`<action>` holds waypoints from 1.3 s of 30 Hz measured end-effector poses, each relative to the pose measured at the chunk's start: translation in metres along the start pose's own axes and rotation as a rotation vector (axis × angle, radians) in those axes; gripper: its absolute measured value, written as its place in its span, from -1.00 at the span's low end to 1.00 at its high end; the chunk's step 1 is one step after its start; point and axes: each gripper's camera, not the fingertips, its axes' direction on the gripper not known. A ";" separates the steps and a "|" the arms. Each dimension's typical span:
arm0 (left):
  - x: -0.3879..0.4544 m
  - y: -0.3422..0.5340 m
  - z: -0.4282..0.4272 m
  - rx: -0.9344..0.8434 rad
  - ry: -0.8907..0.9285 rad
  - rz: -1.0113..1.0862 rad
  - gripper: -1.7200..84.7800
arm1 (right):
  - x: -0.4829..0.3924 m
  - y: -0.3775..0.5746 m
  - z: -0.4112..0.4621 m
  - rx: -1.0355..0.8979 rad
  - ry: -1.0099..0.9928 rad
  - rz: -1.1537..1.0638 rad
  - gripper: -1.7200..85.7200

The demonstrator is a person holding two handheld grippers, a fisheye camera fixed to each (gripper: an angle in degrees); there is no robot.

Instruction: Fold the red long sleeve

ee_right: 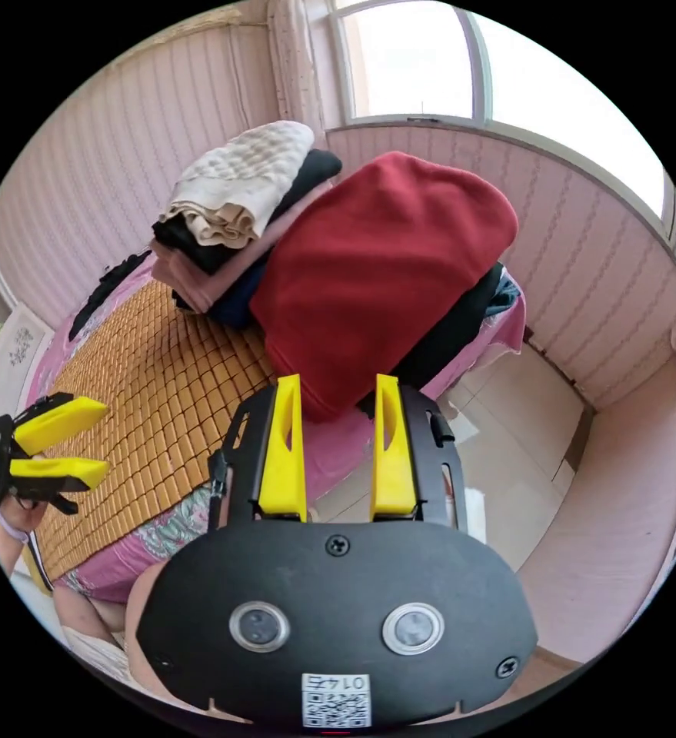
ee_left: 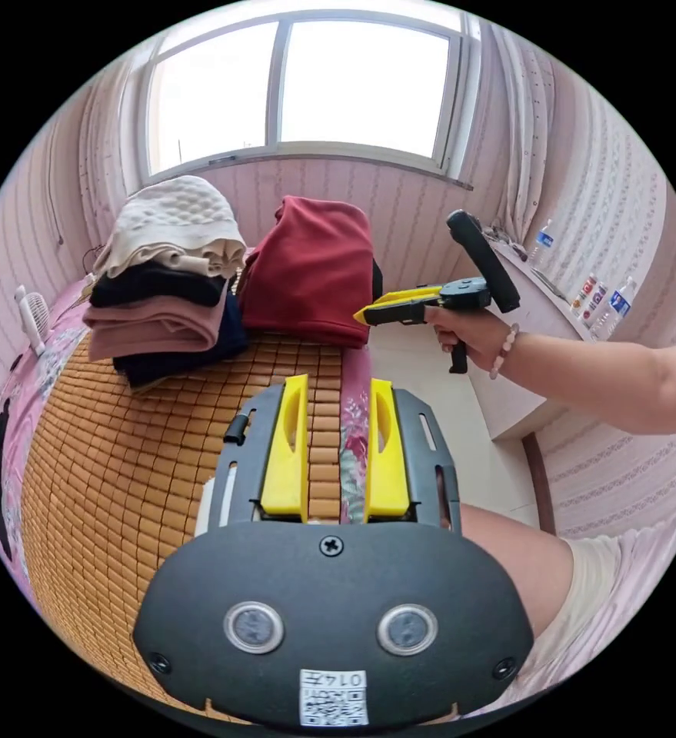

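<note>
The red long sleeve (ee_left: 311, 265) (ee_right: 376, 261) lies in a loose mound on dark clothes at the bed's edge, under the window. My right gripper (ee_right: 338, 384) is open, and the garment's lower edge lies just past its jaw tips, between them. A hand holds that right gripper (ee_left: 364, 314), which points at the garment's right side. My left gripper (ee_left: 338, 384) is open over the bamboo mat (ee_left: 122, 461), short of the garment, with nothing between its jaws. This left gripper (ee_right: 99, 442) also shows open above the mat's near side.
A stack of folded clothes (ee_left: 164, 277) (ee_right: 230, 207) in cream, black, pink and navy stands beside the red garment. A white desk (ee_left: 522, 323) with bottles stands along the wall, with tiled floor (ee_right: 507, 430) beside the bed. The person's leg (ee_left: 522, 569) is close.
</note>
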 end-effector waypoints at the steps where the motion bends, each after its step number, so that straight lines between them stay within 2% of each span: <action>1: 0.002 -0.017 0.023 -0.010 0.006 0.011 -0.68 | 0.012 -0.006 0.005 -0.023 -0.044 0.049 -0.72; 5: 0.006 -0.062 0.090 -0.056 0.023 0.037 -0.65 | 0.036 -0.014 -0.009 -0.015 -0.136 0.081 -0.85; 8: 0.009 -0.082 0.123 -0.111 -0.018 0.025 -0.66 | 0.057 -0.014 -0.039 0.037 -0.365 0.096 -0.90; 12: 0.015 -0.084 0.113 -0.040 0.014 -0.006 -0.72 | 0.047 -0.007 -0.099 0.132 -0.517 -0.005 -0.93; 16: 0.006 -0.064 0.045 0.135 0.016 -0.103 -0.81 | -0.009 0.001 -0.162 0.212 -0.666 -0.190 -0.94; 21: -0.011 -0.021 -0.069 0.247 -0.047 -0.171 -0.85 | -0.123 0.004 -0.229 0.275 -0.680 -0.516 -0.95; 24: -0.029 0.022 -0.155 0.299 -0.133 -0.259 -0.86 | -0.197 0.006 -0.252 0.287 -0.860 -0.591 -0.95; 30: -0.045 0.105 -0.316 0.409 -0.478 -0.345 -0.87 | -0.332 0.034 -0.298 0.369 -1.164 -0.671 -0.94; 32: -0.047 0.136 -0.362 0.439 -0.566 -0.349 -0.87 | -0.357 0.048 -0.298 0.354 -1.222 -0.657 -0.94; 35: -0.059 0.180 -0.385 0.385 -0.506 -0.402 -0.85 | -0.388 0.088 -0.270 0.238 -1.193 -0.659 -0.93; 38: -0.077 0.245 -0.363 0.203 -0.364 -0.476 -0.83 | -0.410 0.146 -0.201 -0.003 -0.978 -0.687 -0.92; 39: -0.080 0.263 -0.356 0.169 -0.342 -0.515 -0.85 | -0.415 0.170 -0.165 -0.143 -0.888 -0.683 -0.92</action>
